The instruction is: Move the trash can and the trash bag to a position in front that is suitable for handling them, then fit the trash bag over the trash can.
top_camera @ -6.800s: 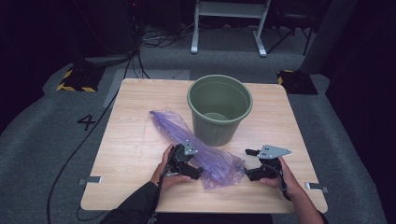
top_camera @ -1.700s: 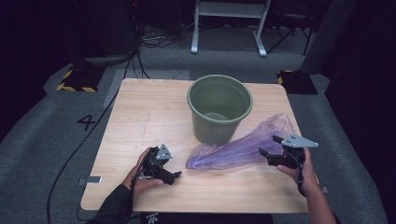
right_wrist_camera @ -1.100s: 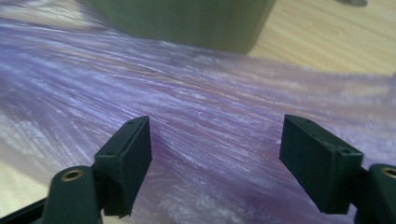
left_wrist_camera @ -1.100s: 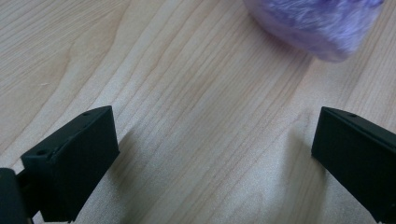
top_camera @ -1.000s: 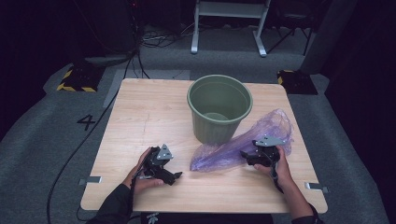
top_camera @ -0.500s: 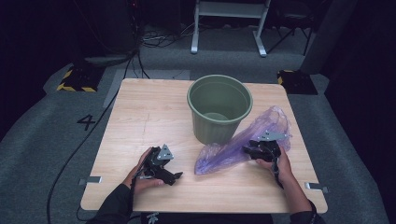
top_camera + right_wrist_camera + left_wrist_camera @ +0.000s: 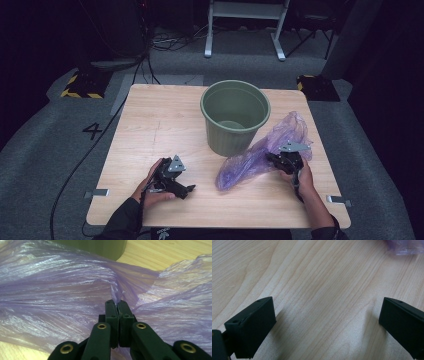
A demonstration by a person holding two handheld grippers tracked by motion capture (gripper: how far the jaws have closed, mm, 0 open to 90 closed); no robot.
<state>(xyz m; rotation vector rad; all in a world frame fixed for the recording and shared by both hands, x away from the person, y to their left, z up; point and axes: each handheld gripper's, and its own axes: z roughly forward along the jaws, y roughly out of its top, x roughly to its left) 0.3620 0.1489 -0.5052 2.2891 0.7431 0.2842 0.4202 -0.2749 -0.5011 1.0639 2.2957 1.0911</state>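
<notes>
Right claw (image 7: 117,303): jaws pressed together, having just been closing over the last moment, with a fold of the purple plastic bag (image 7: 62,287) pinched between the tips. In the high view the right claw (image 7: 285,159) sits at the middle of the bag, where half a second ago it stood at much the same spot with the jaws wider apart. Judgement: the grip is newly made, so the bag can now be lifted or pulled.

Purple plastic bag (image 7: 262,152): thin, crinkled, translucent. Lies on the counter to the right of the bucket, its upper end bunched near the counter's right edge, its lower end trailing toward the front. It rests against the bucket's base. Compared with about two seconds ago it is more gathered and drawn in toward the middle.

Green bucket (image 7: 235,117): upright, empty as far as can be seen, at the centre-rear of the counter. Judgement: likely destination for the bag, either as liner or contents; which of the two cannot be told.

Left claw (image 7: 324,322): jaws wide apart, nothing between them, bare wood beneath. In the high view the left claw (image 7: 175,177) rests at front left, well apart from the bag.

Counter (image 7: 150,125): pale wood, square.
</notes>
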